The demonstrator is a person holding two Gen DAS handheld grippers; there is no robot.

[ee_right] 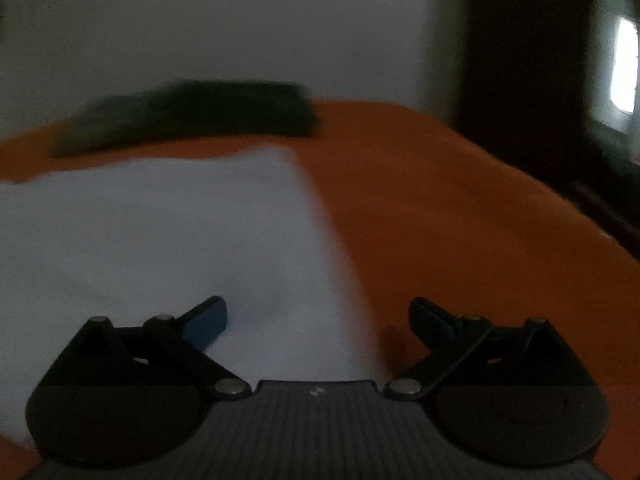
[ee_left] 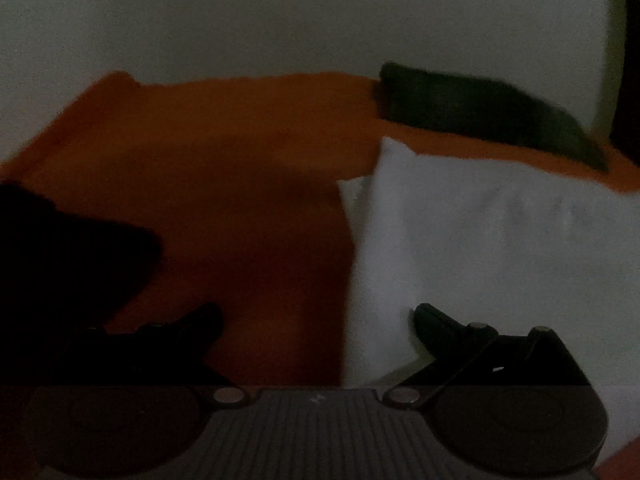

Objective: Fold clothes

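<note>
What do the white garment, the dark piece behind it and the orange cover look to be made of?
White garment: probably thin woven or knit cotton, matte, lying flat with soft creases. Dark folded piece: seemingly thicker cloth, dull finish; blur hides the weave. Orange cover: looks like a matte, slightly fuzzy fabric draping over the edge. The dim, blurred pictures leave all three uncertain.

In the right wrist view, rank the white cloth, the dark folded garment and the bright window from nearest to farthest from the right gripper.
From the right gripper:
1. White cloth, directly under the fingers, left side.
2. Dark folded garment, at the back of the orange bedspread, left.
3. Bright window, far right, beyond the bed.
</note>
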